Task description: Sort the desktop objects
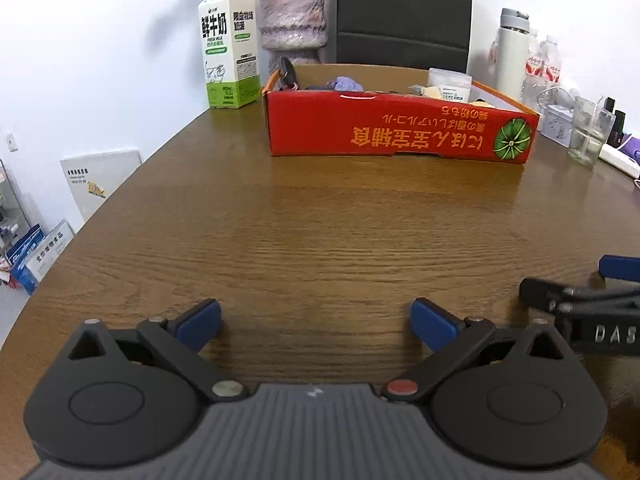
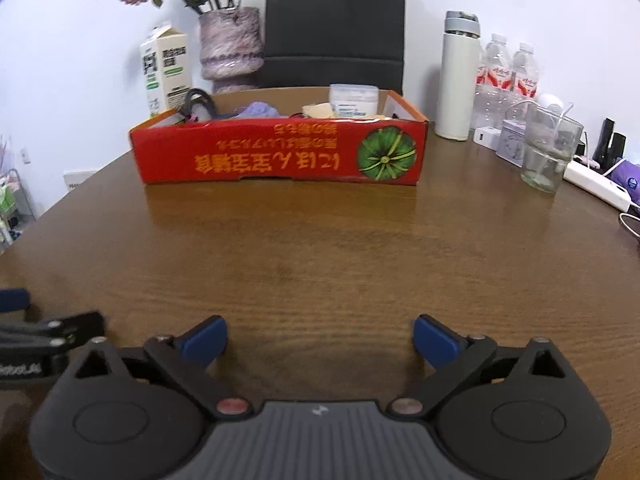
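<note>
A: Big brown table (image 1: 320, 220), bare in the middle, and the red box (image 1: 400, 126) sits dead ahead at the far side, long axis running crosswise.

B: Items already lie inside it. Which tool is closer?

A: Hard to call. Left tool (image 1: 316, 322) and right tool (image 2: 320, 340) sit side by side, both spread wide, gripping nothing.

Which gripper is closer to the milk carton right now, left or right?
Left, as far as the views show. The left gripper sits on the milk carton's side of the table; the right gripper is beside it, farther toward the clear glass.
</note>
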Demonstrator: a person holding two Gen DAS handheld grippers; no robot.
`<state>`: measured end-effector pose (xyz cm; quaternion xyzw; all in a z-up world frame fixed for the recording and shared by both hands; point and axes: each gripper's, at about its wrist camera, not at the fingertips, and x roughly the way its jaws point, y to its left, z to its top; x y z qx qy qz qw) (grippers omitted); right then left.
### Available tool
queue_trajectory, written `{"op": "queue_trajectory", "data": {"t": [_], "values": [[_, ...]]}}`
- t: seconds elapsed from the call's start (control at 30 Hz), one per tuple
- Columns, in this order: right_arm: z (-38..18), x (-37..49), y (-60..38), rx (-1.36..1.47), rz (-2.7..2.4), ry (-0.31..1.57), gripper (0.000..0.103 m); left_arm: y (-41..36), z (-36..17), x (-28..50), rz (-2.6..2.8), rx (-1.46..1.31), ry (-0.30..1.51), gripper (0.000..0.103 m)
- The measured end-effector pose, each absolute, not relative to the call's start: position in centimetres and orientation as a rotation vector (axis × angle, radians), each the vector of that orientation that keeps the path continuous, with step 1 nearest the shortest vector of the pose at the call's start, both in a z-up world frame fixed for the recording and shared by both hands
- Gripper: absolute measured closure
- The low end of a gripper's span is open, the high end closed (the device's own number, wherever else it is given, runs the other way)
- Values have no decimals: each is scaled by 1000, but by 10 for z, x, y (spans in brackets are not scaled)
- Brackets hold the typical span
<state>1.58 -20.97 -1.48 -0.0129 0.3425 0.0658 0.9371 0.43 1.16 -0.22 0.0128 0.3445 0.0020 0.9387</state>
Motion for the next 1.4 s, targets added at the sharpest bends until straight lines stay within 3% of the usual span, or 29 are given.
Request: {"op": "queue_trajectory", "data": {"t": [1.4], "values": [[-15,11,-205,-25,134,701,0,7,-4,11,-4,17,702,0]]}}
